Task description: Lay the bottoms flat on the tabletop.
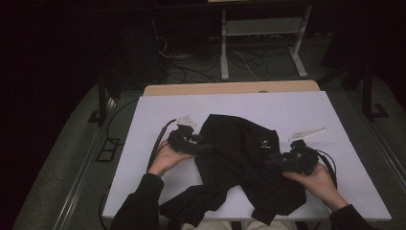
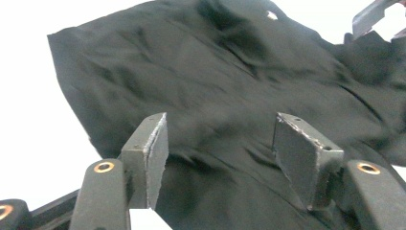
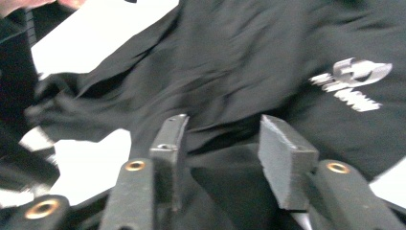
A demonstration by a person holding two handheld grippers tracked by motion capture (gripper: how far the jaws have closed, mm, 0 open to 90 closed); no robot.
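A crumpled black garment (image 1: pixel 239 158) with a small white logo (image 1: pixel 265 145) lies on the white-covered table (image 1: pixel 292 108), part of it hanging over the near edge. My left gripper (image 1: pixel 206 147) is at its left edge, pointing right, jaws open just above the cloth (image 2: pixel 215 86) with nothing pinched between them (image 2: pixel 220 129). My right gripper (image 1: pixel 269 161) is at the garment's right side, pointing left. Its jaws (image 3: pixel 222 129) also stand open over the dark fabric (image 3: pixel 249 62), with the logo (image 3: pixel 354 81) off to the right.
Bare white cover lies left, right and behind the garment. A wooden table edge (image 1: pixel 230 88) shows at the back. Beyond it stand a white desk frame (image 1: pixel 261 43) and cables on the dark floor. The right gripper's grey plate (image 2: pixel 371 17) shows in the left gripper view.
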